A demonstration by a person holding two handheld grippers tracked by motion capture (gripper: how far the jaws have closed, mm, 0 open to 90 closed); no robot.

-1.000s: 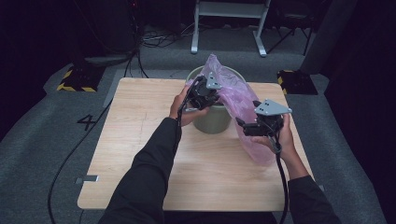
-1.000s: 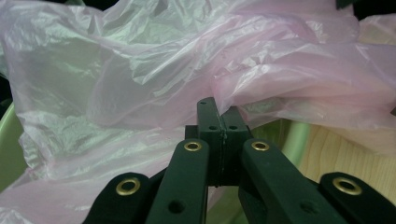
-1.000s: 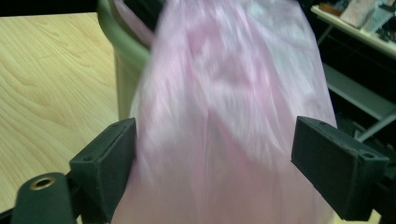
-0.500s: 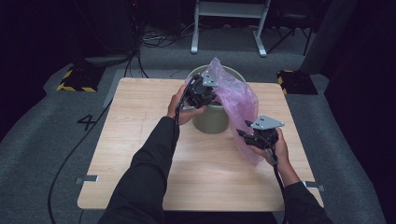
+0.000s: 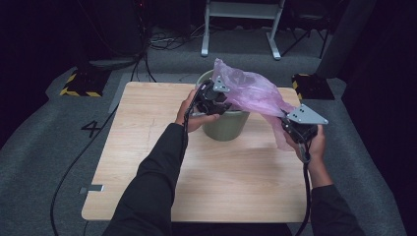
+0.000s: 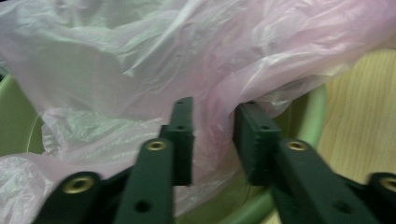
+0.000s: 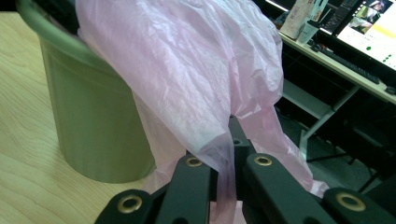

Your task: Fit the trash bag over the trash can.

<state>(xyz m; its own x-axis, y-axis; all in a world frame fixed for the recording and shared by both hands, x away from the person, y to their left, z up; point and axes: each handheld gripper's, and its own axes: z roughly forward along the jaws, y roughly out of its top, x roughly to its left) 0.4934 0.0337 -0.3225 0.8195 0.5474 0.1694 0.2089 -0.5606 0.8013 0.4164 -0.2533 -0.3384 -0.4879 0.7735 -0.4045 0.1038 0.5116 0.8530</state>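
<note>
With the right gripper pinching the pink bag and the left gripper part-spread, its jaws having just been opening around the film at the green bin rim, I'd pull the film gently rightward over the rim

1. A light wooden table stood on grey carpet, lit from above while the room's edges fell into darkness.
2. The figure "4" was marked in black on the carpet just left of the table.
3. A black cable trailed across the floor on that side.
4. Two blocks edged with yellow-and-black stripes sat beyond the table's far corners, one at the left and one at the right.
5. A white metal frame stood on the floor farther back, with loose cables beside it.
6. In the right gripper view, a desk carried a lit monitor and a keyboard.
</note>
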